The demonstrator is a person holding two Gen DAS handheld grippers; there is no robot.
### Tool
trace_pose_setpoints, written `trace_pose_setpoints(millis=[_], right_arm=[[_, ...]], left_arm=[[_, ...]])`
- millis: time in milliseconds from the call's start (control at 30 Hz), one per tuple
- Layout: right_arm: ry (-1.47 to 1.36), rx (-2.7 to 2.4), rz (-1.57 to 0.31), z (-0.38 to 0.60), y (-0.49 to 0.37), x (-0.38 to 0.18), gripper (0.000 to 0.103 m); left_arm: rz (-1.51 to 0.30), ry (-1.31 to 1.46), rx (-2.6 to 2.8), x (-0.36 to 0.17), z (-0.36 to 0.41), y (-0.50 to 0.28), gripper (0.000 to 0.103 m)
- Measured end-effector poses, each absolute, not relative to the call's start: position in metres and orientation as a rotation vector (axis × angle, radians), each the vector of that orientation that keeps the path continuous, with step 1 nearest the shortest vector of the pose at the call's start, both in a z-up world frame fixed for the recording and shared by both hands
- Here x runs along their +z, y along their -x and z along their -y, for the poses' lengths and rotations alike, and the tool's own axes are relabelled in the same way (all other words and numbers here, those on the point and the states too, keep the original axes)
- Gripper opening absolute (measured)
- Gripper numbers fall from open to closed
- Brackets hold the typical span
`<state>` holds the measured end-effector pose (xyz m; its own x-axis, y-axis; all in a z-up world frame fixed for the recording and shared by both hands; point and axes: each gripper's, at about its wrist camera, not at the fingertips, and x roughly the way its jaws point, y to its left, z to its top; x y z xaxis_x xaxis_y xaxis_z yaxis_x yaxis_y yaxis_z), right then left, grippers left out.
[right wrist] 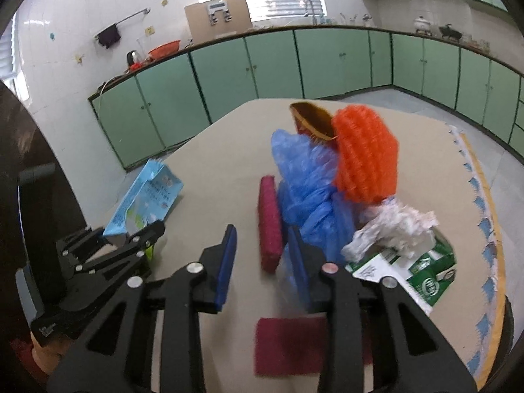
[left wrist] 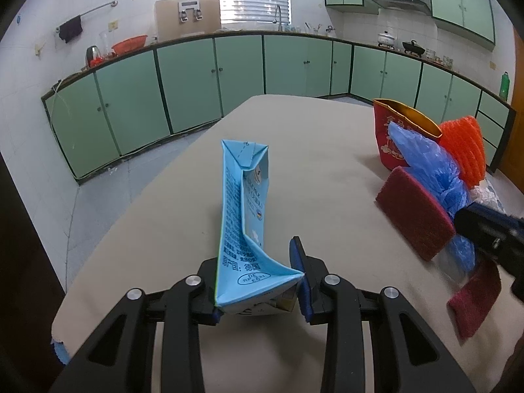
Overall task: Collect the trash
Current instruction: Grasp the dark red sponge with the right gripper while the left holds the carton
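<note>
Now the left gripper point(left wrist: 260, 281) clamps the blue carton point(left wrist: 244, 216); right gripper point(right wrist: 262, 255), spread wide, has the blue bag point(right wrist: 308, 183) at one o'clock.

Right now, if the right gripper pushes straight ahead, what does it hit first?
Probably the upright maroon scouring pad, straight ahead of the open right gripper. The blue plastic bag already sits beside its right finger. Depth is uncertain in this fisheye view.
</note>
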<state>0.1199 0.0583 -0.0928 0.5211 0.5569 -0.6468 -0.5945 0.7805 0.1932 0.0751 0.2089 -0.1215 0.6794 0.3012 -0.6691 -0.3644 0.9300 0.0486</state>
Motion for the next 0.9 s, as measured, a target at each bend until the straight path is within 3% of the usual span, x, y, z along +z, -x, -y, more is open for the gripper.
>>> trace_pose_setpoints(millis=[900], right_arm=[[0.114, 0.679, -0.789, -0.080, -0.136, -0.111, 0.022]], left_arm=[[-0.742, 0.091, 0.374, -0.122, -0.213, -0.078, 0.034]])
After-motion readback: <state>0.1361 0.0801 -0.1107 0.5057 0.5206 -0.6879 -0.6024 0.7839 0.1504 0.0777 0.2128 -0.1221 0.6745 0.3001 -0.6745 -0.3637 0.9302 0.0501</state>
